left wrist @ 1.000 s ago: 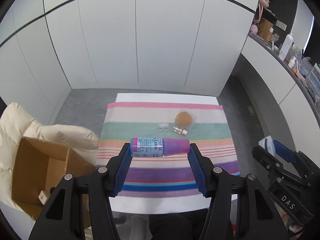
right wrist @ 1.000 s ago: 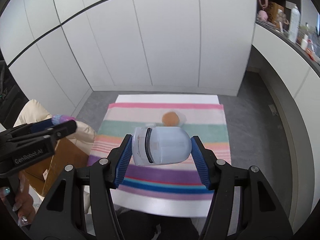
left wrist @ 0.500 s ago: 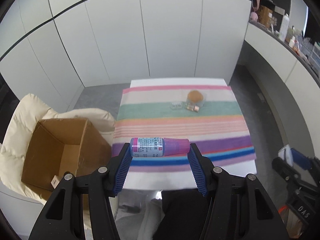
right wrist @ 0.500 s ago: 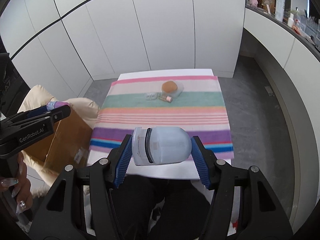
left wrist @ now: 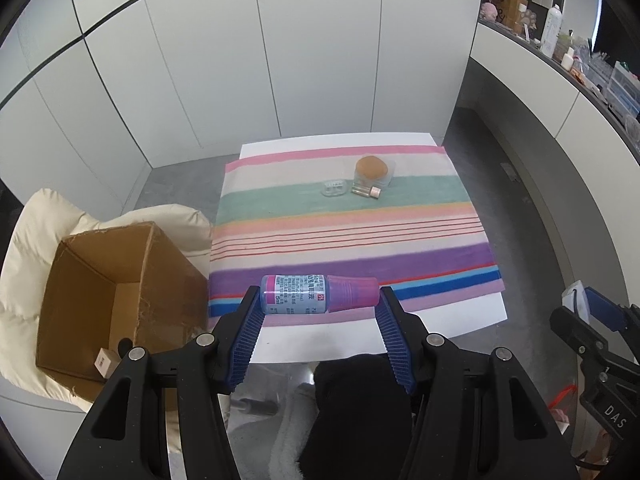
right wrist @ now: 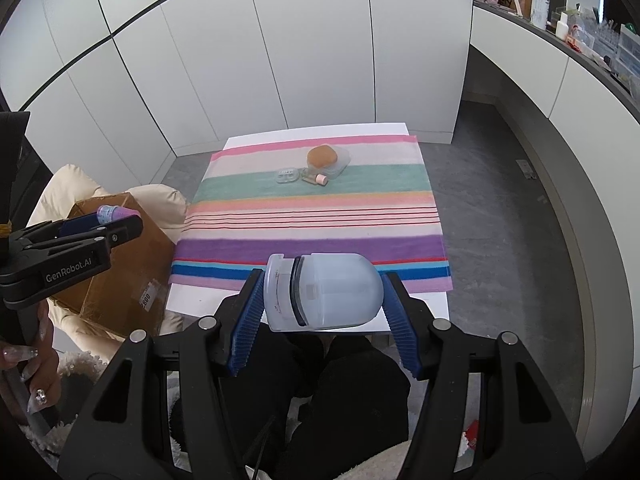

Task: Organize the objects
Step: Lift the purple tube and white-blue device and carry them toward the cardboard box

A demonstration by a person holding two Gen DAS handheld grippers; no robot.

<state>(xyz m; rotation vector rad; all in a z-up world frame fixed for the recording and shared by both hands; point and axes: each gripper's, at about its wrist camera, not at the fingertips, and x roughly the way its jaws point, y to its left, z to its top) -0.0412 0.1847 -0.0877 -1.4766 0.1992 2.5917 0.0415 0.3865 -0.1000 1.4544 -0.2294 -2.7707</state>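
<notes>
my left claw [left wrist: 320, 304] was closed tight on a little bottle with a pink cap [left wrist: 319, 294], lying sideways between the blue pads. my right claw [right wrist: 322, 294] was closed tight on a cloudy white plastic case [right wrist: 324, 290], sideways too.

my left eye looked down into the open cardboard box [left wrist: 116, 292] on the cream cushion [left wrist: 32, 240]. it saw a small carton [left wrist: 105, 362] at the bottom. my right eye saw only the outside of that box [right wrist: 124, 280], with a sticker on it.

my right eye saw my left claw from the side, and the hand [right wrist: 28, 376] with long nails under it. my left eye saw only a dark edge of my right claw [left wrist: 596, 344].

both eyes saw the striped cloth [left wrist: 348, 240] on the white table [left wrist: 460, 316]. far back on it sat a brown round thing in a clear tub [left wrist: 373, 169], a tiny vial [left wrist: 366, 191] just beside it, and a small clear tray [left wrist: 334, 188] near them.
</notes>
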